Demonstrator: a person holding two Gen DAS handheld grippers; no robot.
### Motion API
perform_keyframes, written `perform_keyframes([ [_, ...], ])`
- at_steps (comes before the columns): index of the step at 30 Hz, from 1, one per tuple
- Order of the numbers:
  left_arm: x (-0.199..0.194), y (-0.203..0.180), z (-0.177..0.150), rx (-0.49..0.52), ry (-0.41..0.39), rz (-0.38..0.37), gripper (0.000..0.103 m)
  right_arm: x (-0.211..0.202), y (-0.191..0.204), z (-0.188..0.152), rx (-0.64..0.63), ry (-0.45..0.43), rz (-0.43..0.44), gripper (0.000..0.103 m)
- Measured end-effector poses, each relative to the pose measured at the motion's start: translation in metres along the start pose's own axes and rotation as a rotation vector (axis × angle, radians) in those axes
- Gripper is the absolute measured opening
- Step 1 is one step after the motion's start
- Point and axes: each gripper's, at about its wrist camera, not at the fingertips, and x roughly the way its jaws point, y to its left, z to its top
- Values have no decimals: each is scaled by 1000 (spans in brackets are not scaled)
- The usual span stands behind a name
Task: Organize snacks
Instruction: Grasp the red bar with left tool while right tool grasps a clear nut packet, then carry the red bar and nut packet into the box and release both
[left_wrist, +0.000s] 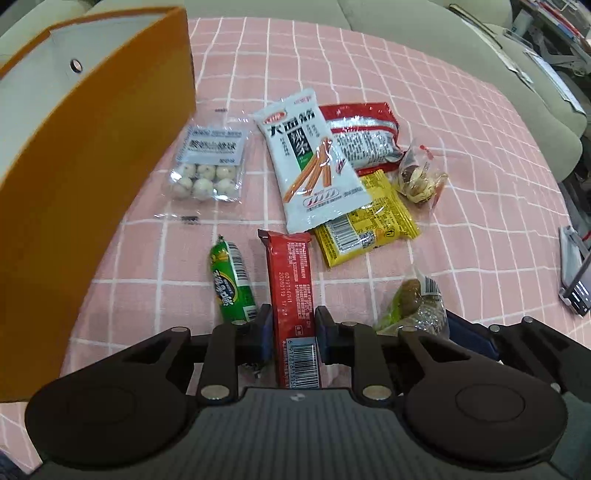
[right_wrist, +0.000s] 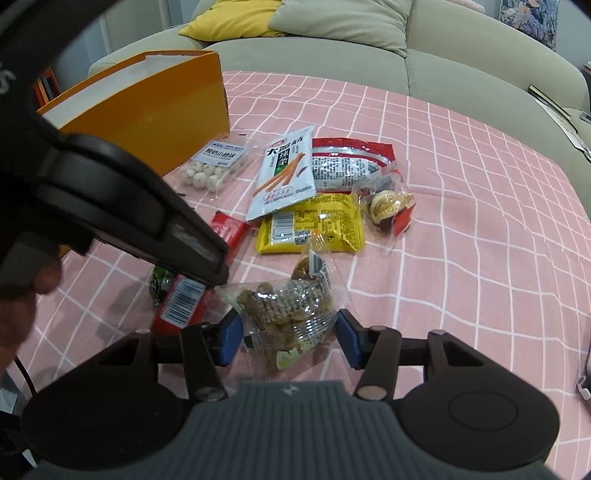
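**Snacks on pink checked cloth, two held**

Left gripper (left_wrist: 293, 330): clamped on red bar (left_wrist: 291, 291), barcode end nearest, printed "20260119". Right gripper (right_wrist: 290, 338): closed on clear bag of brown pieces (right_wrist: 288, 310). Beyond: green sausage (left_wrist: 232, 282), yellow packet (left_wrist: 365, 225), white packet (left_wrist: 314, 158) with Chinese lettering, white balls pack (left_wrist: 207, 166). Farthest: orange box (left_wrist: 92, 155).

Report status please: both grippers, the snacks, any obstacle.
Left gripper shut on red snack bar. Right gripper shut on clear snack bag. Orange box open, path clear.
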Motion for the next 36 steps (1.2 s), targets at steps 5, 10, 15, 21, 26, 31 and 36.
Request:
perform_keyframes([
  [5, -19, 5, -2, 26, -25, -15, 26, -3, 0, -3, 12, 2, 4, 52],
  [10, -38, 10, -11, 46, -55, -29, 26, -10, 6, -7, 6, -7, 10, 52],
  [15, -59, 17, -16, 50, -89, -45, 26, -18, 14, -8, -2, -20, 12, 52],
  [21, -85, 23, -18, 54, -146, -63, 26, -35, 25, -4, 13, -64, 27, 52],
  [26, -109, 32, -19, 49, -199, -71, 26, -52, 36, 1, 12, -103, 38, 52],
  [31, -131, 48, -20, 20, -247, -70, 26, -67, 49, 11, 2, -142, 63, 52],
  [36, -151, 65, -18, -2, -297, -61, 26, -78, 63, 26, -20, -179, 87, 52],
])
